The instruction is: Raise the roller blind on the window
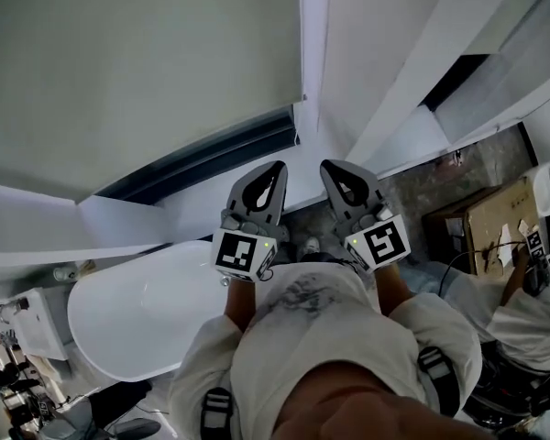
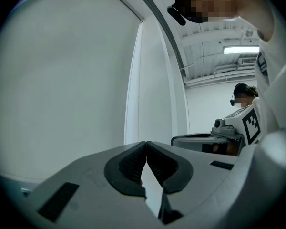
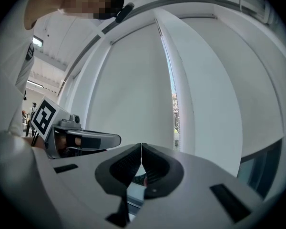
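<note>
Your left claw (image 1: 275, 167) and right claw (image 1: 330, 165) sit side by side at the middle of the head view. They are close but apart, and both point level toward the window wall. Their square-marker cubes (image 1: 243, 253) lie just above your white sleeves (image 1: 206, 360).

Both claws are closed on nothing. In the left gripper view the left claw (image 2: 146, 144) has its ribbed dark pads (image 2: 131, 163) meeting tip to tip, with nothing pinched between them. In the right gripper view the right claw (image 3: 141, 146) looks the same, pads together and empty.

The pale grey-green fabric roller blind (image 1: 137, 62) fills the upper left of the head view. It hangs low over the window, and only a strip of dark glass and frame (image 1: 211, 159) shows under its bottom edge. Neither claw touches it.

In the left gripper view the roller blind (image 2: 62, 80) takes up the left half of the frame. In the right gripper view the roller blind (image 3: 128, 85) stands at the centre, with a narrow bright slit of outdoors (image 3: 174, 113) along its right edge. A white wall pillar (image 1: 348, 53) stands just right of the blind in the head view.

A white oval bathtub (image 1: 137, 319) lies at the lower left of the head view. A brown cardboard box (image 1: 495, 227) sits at the right edge, and below it is a second person (image 1: 522, 314) in white clothing.
</note>
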`<action>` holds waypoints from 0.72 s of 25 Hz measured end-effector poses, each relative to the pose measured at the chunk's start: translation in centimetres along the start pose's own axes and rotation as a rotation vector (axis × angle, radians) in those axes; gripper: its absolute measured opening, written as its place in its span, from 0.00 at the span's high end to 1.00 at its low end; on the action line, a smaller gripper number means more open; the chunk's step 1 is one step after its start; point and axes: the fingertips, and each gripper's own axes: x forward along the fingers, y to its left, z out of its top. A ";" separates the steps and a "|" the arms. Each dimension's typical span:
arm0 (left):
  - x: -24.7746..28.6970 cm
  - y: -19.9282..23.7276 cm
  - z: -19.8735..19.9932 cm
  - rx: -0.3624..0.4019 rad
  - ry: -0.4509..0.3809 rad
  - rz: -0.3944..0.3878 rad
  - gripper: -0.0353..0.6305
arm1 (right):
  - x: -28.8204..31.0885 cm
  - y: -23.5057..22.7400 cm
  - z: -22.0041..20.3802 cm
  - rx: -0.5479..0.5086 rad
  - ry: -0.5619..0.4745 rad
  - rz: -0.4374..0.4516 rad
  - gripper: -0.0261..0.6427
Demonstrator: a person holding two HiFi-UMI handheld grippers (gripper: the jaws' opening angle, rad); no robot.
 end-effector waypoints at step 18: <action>6.4 2.9 -0.5 -0.018 -0.018 -0.201 0.93 | 3.9 -2.4 -1.4 0.020 0.039 -0.129 0.87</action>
